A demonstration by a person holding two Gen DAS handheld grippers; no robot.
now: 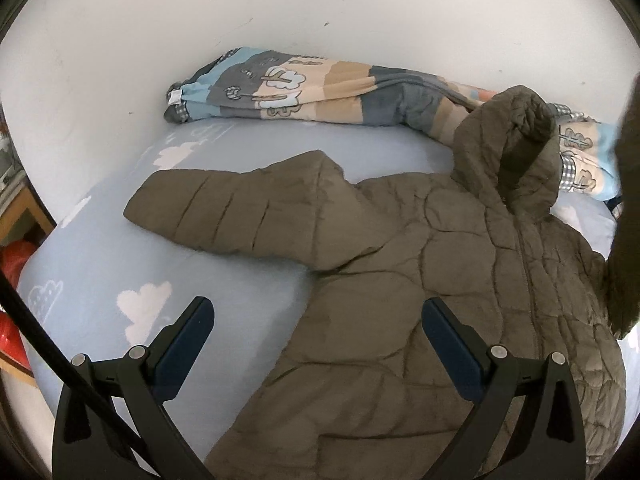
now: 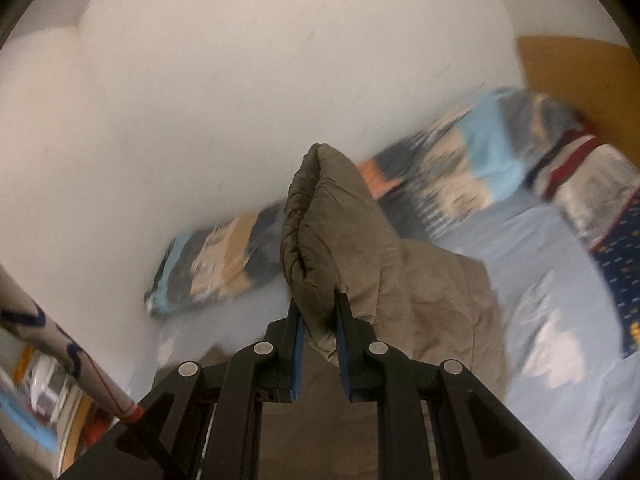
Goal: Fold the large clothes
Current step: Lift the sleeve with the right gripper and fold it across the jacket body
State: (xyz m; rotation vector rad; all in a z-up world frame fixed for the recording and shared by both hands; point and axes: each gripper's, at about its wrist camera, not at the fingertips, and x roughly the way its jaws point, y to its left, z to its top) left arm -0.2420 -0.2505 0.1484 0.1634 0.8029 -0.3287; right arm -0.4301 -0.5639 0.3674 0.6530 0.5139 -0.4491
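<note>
An olive-brown quilted hooded jacket lies front up on the light blue bed sheet. One sleeve stretches out to the left and the hood points toward the wall. My left gripper is open and hovers above the jacket's lower left part, with nothing between its fingers. In the right wrist view my right gripper is shut on the cuff of the other sleeve, which stands lifted above the jacket's body. That raised sleeve shows as a dark shape at the right edge of the left wrist view.
A rolled patterned quilt lies along the white wall behind the jacket. A navy patterned pillow sits at the right end of the bed. The bed's left edge drops off toward wooden furniture and red items.
</note>
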